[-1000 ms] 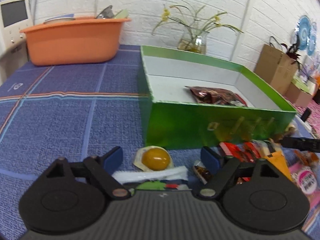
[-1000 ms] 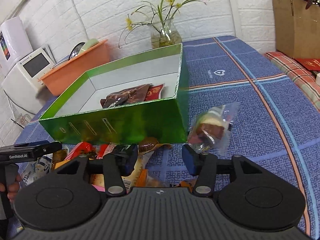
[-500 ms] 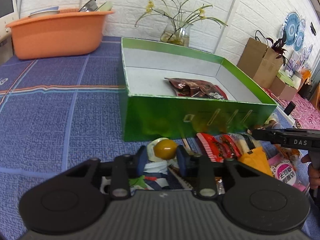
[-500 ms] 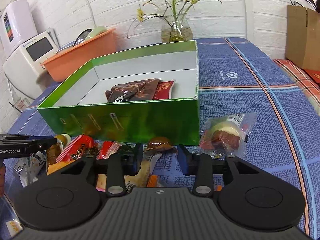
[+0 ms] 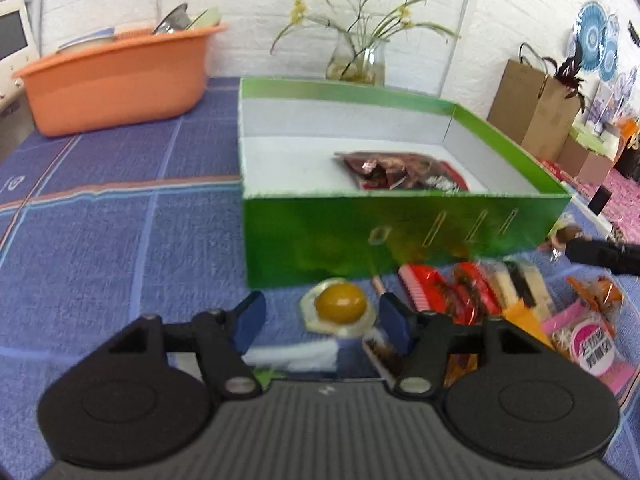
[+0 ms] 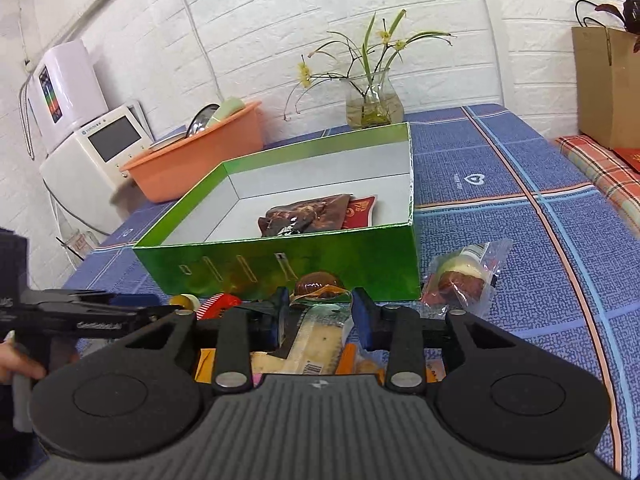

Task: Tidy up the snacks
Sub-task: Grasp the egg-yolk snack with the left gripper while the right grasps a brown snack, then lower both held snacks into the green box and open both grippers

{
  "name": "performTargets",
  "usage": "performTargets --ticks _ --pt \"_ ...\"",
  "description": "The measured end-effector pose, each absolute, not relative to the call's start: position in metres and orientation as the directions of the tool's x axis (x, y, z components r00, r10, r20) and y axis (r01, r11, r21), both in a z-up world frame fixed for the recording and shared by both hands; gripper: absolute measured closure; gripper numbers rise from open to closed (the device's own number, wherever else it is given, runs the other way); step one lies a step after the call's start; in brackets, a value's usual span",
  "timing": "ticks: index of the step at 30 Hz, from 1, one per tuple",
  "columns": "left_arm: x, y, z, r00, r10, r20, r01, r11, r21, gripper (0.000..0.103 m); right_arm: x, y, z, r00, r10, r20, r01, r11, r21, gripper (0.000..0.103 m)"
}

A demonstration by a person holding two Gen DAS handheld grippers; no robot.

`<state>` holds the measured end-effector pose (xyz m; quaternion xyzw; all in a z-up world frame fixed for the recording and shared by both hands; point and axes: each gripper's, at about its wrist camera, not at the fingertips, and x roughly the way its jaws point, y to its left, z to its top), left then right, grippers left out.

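Snacks piled at six o'clock of the green box (image 5: 404,236)

My left gripper (image 5: 322,320) is opening around the yolk-coloured sweet (image 5: 340,307), untouched. My right gripper (image 6: 318,316) grips a cracker packet (image 6: 316,336). The box holds brown packets (image 6: 304,216).

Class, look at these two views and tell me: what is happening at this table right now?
A person holding two handheld grippers is sorting snacks into the open green cardboard box, which holds dark brown and red packets. The left gripper is opening around a round yellow sealed snack without pressing it. The right gripper is closed on a pale cracker packet, lifted over the loose wrapped snacks piled before the box.
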<state>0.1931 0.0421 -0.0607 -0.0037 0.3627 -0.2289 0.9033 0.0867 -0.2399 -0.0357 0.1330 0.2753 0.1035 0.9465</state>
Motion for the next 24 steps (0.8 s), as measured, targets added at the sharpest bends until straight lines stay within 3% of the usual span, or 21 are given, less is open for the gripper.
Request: performTargets --ticks 4,5,6,7,11,19,24 --pt "0.204 0.037 -0.057 0.616 -0.413 -0.671 0.370 0.903 -0.217 0.043 0.085 -0.242 -0.039 0.822 0.292 -0.490 -0.129 0.932 0.339 0.042" --pt "0.204 0.034 -0.055 0.612 -0.398 -0.683 0.367 0.908 -0.199 0.061 0.085 -0.243 -0.040 0.820 0.297 -0.489 -0.130 0.929 0.347 0.042" --pt "0.200 0.029 -0.054 0.609 -0.374 -0.700 0.372 0.914 -0.165 0.071 0.084 -0.243 -0.041 0.819 0.305 -0.486 -0.132 0.925 0.357 0.043" --pt "0.196 0.027 -0.053 0.603 -0.363 -0.710 0.380 0.914 -0.144 0.073 0.082 -0.244 -0.041 0.820 0.311 -0.480 -0.135 0.921 0.366 0.042" --pt "0.172 0.035 -0.047 0.601 -0.346 -0.720 0.383 0.916 -0.121 0.074 0.074 -0.246 -0.039 0.829 0.337 -0.446 -0.157 0.906 0.392 0.043" --pt "0.116 0.076 -0.028 0.761 -0.285 -0.582 0.255 0.957 -0.135 0.074 0.058 -0.239 -0.025 0.843 0.382 -0.377 -0.234 0.894 0.383 0.043" --pt "0.096 0.078 -0.016 0.795 -0.272 -0.542 0.241 0.962 -0.129 0.074 0.056 -0.223 -0.024 0.823 0.412 -0.390 -0.270 0.889 0.369 0.043"
